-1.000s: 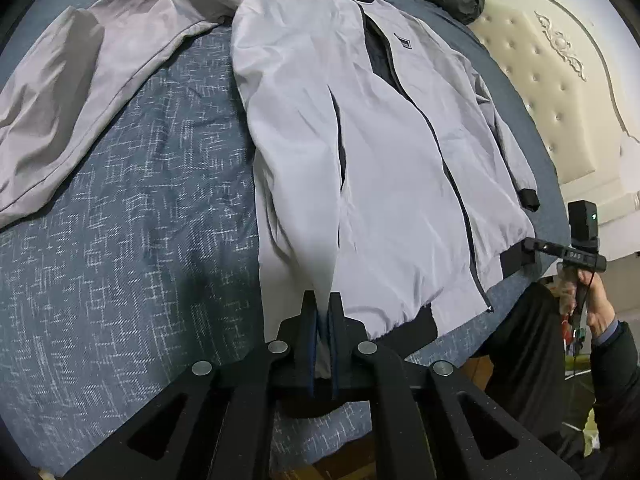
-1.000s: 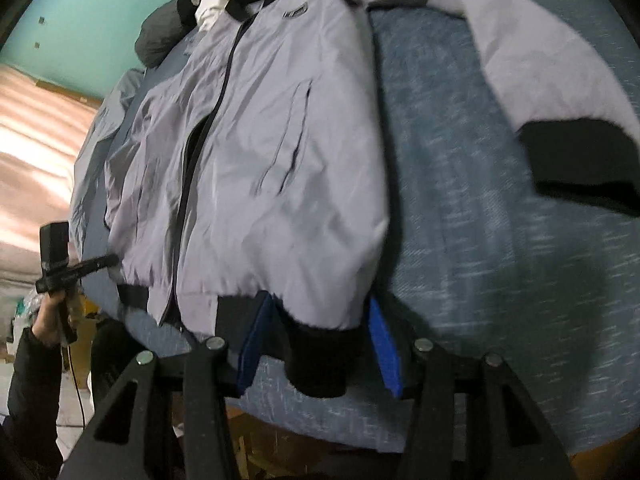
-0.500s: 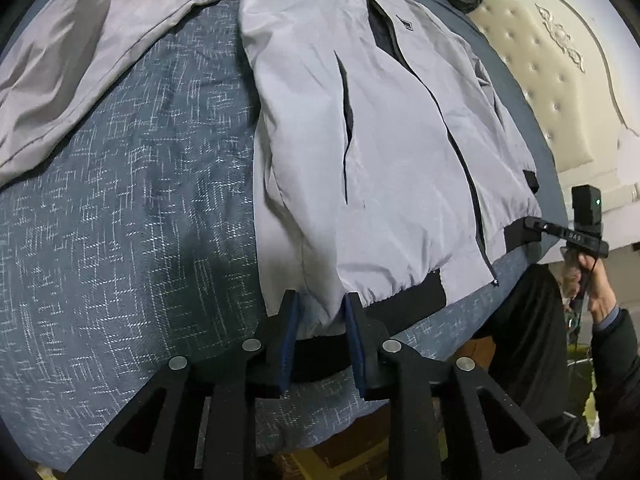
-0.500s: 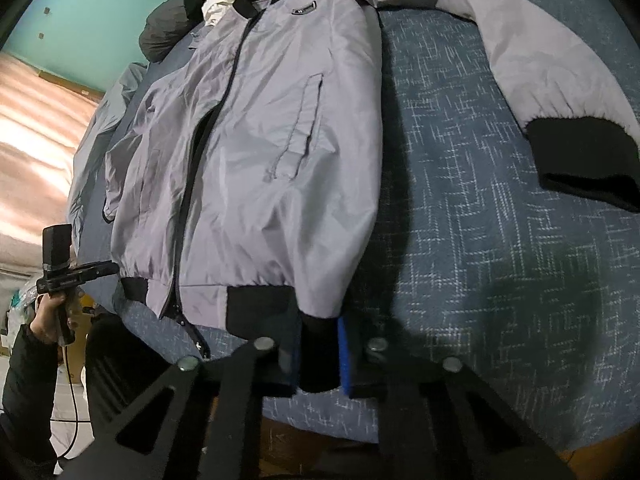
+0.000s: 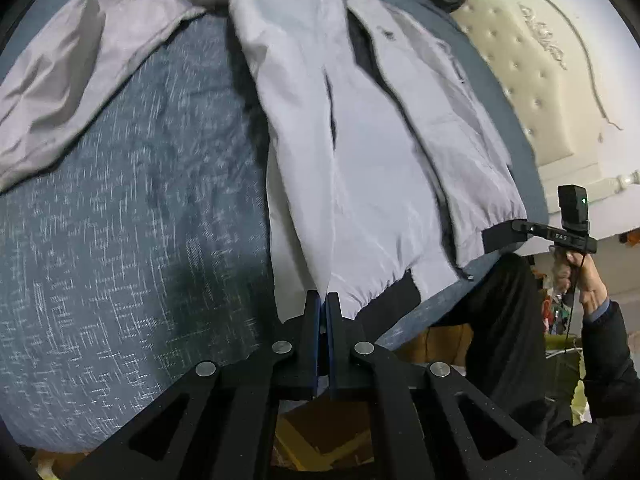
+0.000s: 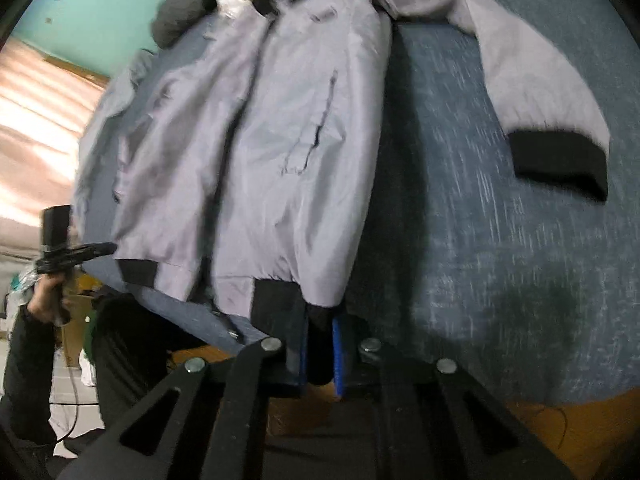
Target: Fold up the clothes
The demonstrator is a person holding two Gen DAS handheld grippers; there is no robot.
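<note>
**A:** Jacket point(image 5: 372, 184) — where is it right now?

**B:** It lies front up on the blue bedspread point(image 5: 132, 240), collar toward the top of the frame, black hem band at the near edge of the bed. In my left view the body runs down the middle; one sleeve point(image 5: 80, 80) sprawls to the upper left. In my right view the other sleeve point(image 6: 532, 92) stretches to the upper right, ending in a black cuff point(image 6: 560, 160).

**A:** And your grippers?

**B:** My left gripper point(image 5: 322, 308) is clenched on the pale cloth just above the hem, at the bottom centre of its view; the fabric rises in a ridge from the pinch. My right gripper point(image 6: 320, 336) is grasping the black hem band at the other lower corner, dark cloth filling the gap between the blue pads point(image 6: 339, 352).

**A:** How far along is the folding?

**B:** Barely begun, I'd say. Both sleeves lie spread out, and the zip looks open down the front. I see no fold made anywhere. What I have is a grip on both bottom corners, which I judge is the start of the first fold.

**A:** What's left?

**B:** Nearly everything: the sleeves brought in over the body, then the hem carried up toward the collar. The picture is blurred, so finer creases I cannot tell.
</note>
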